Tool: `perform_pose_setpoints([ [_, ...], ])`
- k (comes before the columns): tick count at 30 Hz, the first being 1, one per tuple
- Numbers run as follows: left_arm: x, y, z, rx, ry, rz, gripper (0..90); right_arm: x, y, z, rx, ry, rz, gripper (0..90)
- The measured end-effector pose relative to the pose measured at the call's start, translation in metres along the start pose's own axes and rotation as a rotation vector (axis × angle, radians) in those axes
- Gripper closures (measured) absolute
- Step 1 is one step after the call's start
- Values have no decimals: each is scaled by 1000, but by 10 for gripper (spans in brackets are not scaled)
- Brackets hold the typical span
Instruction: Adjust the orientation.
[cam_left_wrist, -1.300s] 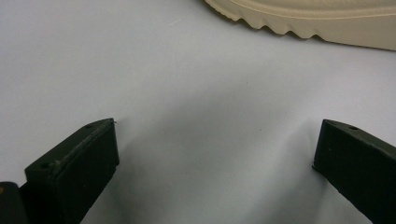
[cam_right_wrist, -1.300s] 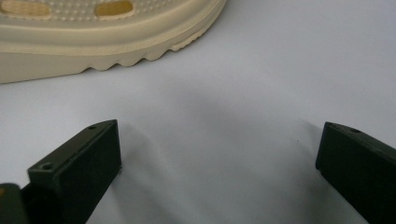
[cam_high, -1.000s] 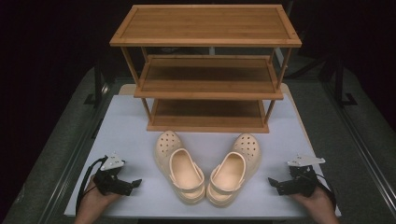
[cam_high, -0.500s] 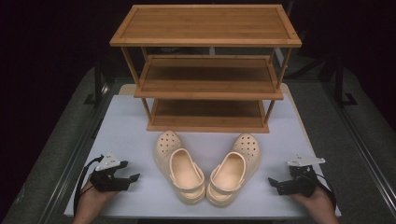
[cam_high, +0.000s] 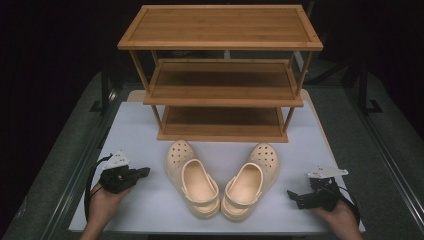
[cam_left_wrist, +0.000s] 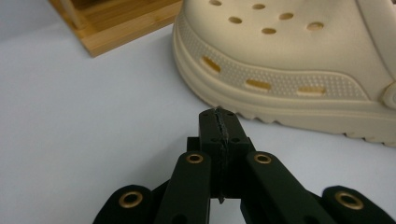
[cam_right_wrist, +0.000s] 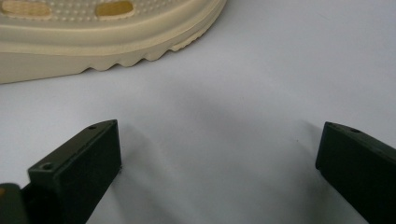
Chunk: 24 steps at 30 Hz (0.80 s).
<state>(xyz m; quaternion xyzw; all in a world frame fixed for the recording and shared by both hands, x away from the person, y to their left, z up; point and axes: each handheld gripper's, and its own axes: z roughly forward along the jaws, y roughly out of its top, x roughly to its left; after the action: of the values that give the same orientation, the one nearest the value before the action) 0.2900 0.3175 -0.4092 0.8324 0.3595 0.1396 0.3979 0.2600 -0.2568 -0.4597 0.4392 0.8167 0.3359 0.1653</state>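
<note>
A pair of cream foam clogs lies in the middle of the white surface (cam_high: 150, 125), toes pointing toward a three-tier bamboo shoe rack (cam_high: 222, 75) that stands at the far half of it. The left clog (cam_high: 192, 177) and the right clog (cam_high: 250, 180) splay apart at the toes and come near each other at the heels, their heel straps toward the person. Neither touches the rack; a bare strip of surface lies between the toes and the rack's bottom shelf, and all three shelves carry nothing.

The left tool (cam_high: 142, 172) sits just beside the left clog's outer side, apart from it. Its jaws have just been closing and now stand clenched together with nothing between them; in the left gripper view the left tool (cam_left_wrist: 219, 123) points at the clog's ribbed sole edge (cam_left_wrist: 289, 88), with a corner of the rack's base (cam_left_wrist: 116, 23) off to the upper left. Nothing lies between the jaw tips and the shoe.

The right tool (cam_high: 295, 197) rests low on the surface to the right of the right clog, well apart from it. In the right gripper view the right tool (cam_right_wrist: 219, 140) has its jaws spread wide, released, only bare surface between them, and the clog's toothed sole (cam_right_wrist: 107, 42) lies ahead at the upper left. A black cable trails from each tool.
</note>
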Motion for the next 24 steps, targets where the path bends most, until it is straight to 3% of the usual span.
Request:
perform_pose_setpoints([
  [15,-13,12,29,46,-85,47,900,0,0,0,0,0,1,0],
  [24,-16,16,43,80,-93,65,900,0,0,0,0,0,1,0],
])
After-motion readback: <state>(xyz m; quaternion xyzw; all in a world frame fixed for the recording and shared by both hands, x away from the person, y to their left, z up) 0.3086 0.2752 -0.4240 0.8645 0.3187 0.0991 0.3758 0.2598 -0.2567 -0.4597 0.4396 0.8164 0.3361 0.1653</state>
